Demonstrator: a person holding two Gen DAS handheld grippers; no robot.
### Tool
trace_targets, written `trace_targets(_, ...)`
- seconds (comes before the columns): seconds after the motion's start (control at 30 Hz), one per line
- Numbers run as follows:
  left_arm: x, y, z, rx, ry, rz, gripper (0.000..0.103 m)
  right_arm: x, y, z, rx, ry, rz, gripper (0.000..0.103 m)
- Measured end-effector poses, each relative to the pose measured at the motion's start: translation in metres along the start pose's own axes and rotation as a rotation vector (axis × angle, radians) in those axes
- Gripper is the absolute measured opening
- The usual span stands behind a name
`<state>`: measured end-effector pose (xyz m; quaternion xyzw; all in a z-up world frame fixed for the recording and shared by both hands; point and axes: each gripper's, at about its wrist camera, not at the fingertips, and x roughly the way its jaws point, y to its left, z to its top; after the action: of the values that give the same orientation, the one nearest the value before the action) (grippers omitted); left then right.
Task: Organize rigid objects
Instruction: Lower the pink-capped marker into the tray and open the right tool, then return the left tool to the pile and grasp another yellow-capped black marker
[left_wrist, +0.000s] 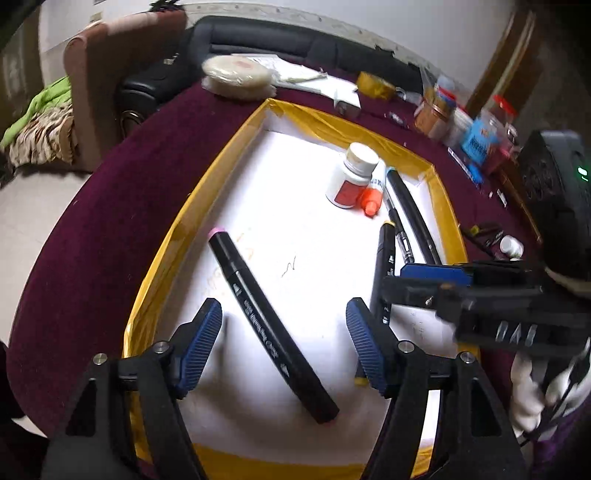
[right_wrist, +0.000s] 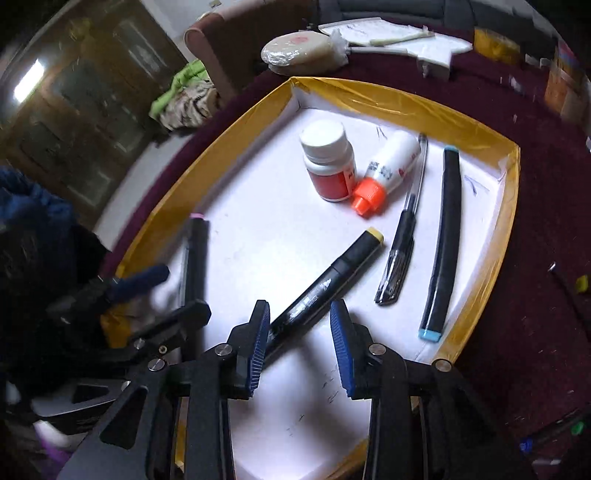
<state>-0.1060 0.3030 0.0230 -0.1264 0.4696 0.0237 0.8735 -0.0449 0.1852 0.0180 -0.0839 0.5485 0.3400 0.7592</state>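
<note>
Left gripper (left_wrist: 284, 341) released, jaws spread over pink-capped marker (left_wrist: 271, 325), pads clear of it. Right gripper (right_wrist: 300, 345) open, yellow-capped marker (right_wrist: 325, 284) lying loose by its left pad. Past that marker: pen (right_wrist: 400, 236), blue-capped marker (right_wrist: 443, 240), white pill bottle (right_wrist: 328, 162), orange-capped bottle (right_wrist: 384, 173). All in yellow-taped tray (right_wrist: 388, 99) on maroon cloth (right_wrist: 535, 258).
</note>
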Motion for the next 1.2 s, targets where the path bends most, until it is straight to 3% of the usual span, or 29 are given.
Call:
trace_targets(0.07, 0.007, 0.001, 0.007, 0.019, 0.015, 0.015, 0.068, 0.001, 0.003, -0.001, -0.023, -0.004, -0.019, 0.029)
trace_targets(0.13, 0.013, 0.001, 0.016, 0.042, 0.027, 0.024, 0.066, 0.0, 0.006, 0.0, -0.04, -0.014, -0.027, 0.018)
trace_targets(0.23, 0.021, -0.004, 0.031, 0.047, 0.049, -0.037, 0.055, -0.001, 0.006, 0.008, -0.042, -0.034, -0.052, 0.008)
trace_targets(0.4, 0.033, 0.004, 0.055, -0.077, 0.052, -0.135, 0.055, 0.002, -0.008, 0.026, -0.005, -0.08, -0.048, 0.005)
trace_targets(0.57, -0.016, 0.0, 0.045, -0.08, -0.131, -0.175, 0.061, -0.031, -0.033, 0.015, 0.073, -0.174, 0.085, 0.008)
trace_targets(0.63, -0.034, -0.005, 0.037, -0.06, -0.184, -0.186, 0.063, -0.059, -0.045, 0.006, 0.082, -0.254, 0.061, 0.016)
trace_targets(0.77, -0.058, -0.014, 0.041, -0.08, -0.26, -0.257, 0.063, -0.124, -0.066, 0.0, 0.1, -0.434, 0.022, 0.017)
trace_targets(0.8, -0.066, -0.019, 0.041, -0.08, -0.284, -0.272, 0.065, -0.147, -0.071, -0.005, 0.105, -0.51, 0.021, 0.025)
trace_targets(0.87, -0.077, -0.035, 0.042, -0.053, -0.322, -0.287, 0.078, -0.189, -0.081, -0.024, 0.108, -0.671, -0.016, 0.065)
trace_targets(0.9, -0.08, -0.046, 0.042, -0.024, -0.335, -0.291, 0.079, -0.205, -0.089, -0.038, 0.107, -0.763, -0.049, 0.098)
trace_targets(0.97, -0.074, -0.074, 0.039, 0.054, -0.328, -0.278, 0.079, -0.219, -0.106, -0.059, 0.116, -0.873, -0.139, 0.102)
trace_targets(1.03, -0.057, -0.1, 0.038, 0.106, -0.27, -0.286, 0.078, -0.215, -0.135, -0.064, 0.179, -0.807, -0.206, 0.102)
trace_targets(1.1, -0.037, -0.128, 0.035, 0.141, -0.202, -0.303, 0.078, -0.201, -0.183, -0.072, 0.296, -0.721, -0.147, 0.102)
trace_targets(1.2, -0.012, -0.173, 0.032, 0.225, -0.143, -0.304, 0.078, -0.186, -0.237, -0.094, 0.43, -0.685, -0.151, 0.102)
